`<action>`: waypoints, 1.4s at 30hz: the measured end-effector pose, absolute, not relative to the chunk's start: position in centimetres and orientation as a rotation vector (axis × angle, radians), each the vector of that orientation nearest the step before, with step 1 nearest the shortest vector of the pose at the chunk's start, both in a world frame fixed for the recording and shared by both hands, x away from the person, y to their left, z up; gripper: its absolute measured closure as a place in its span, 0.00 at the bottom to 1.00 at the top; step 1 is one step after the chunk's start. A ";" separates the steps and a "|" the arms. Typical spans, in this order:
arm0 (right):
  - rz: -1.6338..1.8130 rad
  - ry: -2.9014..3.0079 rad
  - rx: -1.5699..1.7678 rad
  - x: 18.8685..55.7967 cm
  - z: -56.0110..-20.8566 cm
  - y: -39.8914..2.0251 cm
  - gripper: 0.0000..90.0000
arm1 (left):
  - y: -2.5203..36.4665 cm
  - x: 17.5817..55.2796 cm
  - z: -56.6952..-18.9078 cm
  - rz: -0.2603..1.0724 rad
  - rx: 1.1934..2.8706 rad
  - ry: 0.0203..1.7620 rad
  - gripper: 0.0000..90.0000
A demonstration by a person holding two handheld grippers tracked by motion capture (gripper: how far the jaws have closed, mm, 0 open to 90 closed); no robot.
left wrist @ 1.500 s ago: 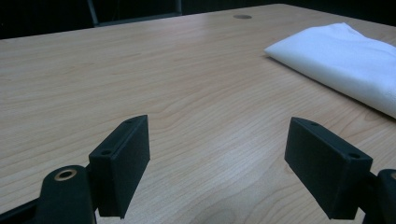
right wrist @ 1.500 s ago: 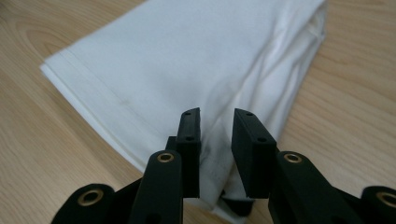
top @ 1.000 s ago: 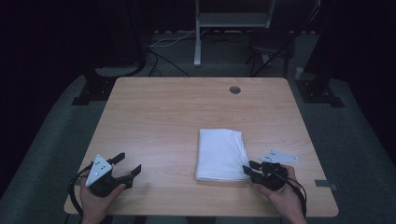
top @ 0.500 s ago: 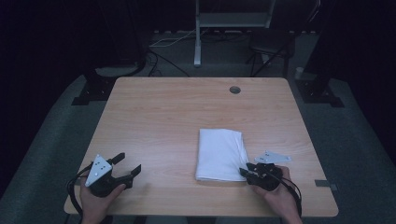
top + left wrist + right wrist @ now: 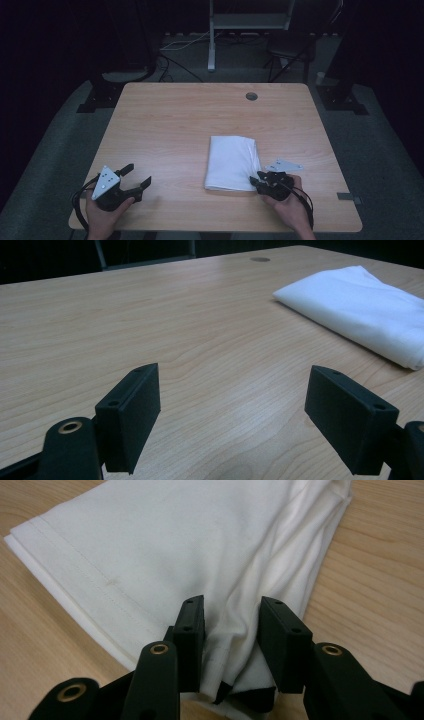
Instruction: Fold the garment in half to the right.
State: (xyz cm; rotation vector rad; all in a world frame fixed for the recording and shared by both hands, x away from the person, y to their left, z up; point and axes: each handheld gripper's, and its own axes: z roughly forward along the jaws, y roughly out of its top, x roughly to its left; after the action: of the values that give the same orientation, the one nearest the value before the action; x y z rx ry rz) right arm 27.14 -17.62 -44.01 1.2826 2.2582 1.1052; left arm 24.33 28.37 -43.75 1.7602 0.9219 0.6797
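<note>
High view: right tool (image 5: 261, 181) has crept down onto the near right corner of the folded white cloth (image 5: 232, 161); left tool (image 5: 134, 178) idles well left of the cloth.
Left gripper view: jaws wide, bare bench (image 5: 190, 330) between.
Right gripper view: jaws narrow, pinching a cloth (image 5: 190, 550) fold; likely ready to lift.

Your left gripper (image 5: 134, 181) is black with 2 flat rectangular jaws, each pad face showing small screw holes; a brass-ringed pivot sits at each jaw's base; your right gripper (image 5: 256, 181) matches it; a grey 3-cornered plate tops each; black cables trail back past your hands.
</note>
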 end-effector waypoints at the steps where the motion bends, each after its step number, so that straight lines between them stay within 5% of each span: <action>1: 1.106 2.261 1.279 27.3 -44.0 -17.4 0.70 | 28.4 24.3 -43.8 0.680 1.758 0.923 0.24; 42: 1.111 2.315 1.252 34.2 -43.7 -10.8 0.66 | 28.5 24.3 -43.7 0.674 1.753 0.918 0.24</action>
State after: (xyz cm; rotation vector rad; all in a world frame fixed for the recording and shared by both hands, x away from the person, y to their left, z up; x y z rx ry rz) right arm 34.24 -10.81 -43.75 1.2522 2.3149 1.1112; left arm 24.33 28.51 -43.74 1.7534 0.9179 0.6739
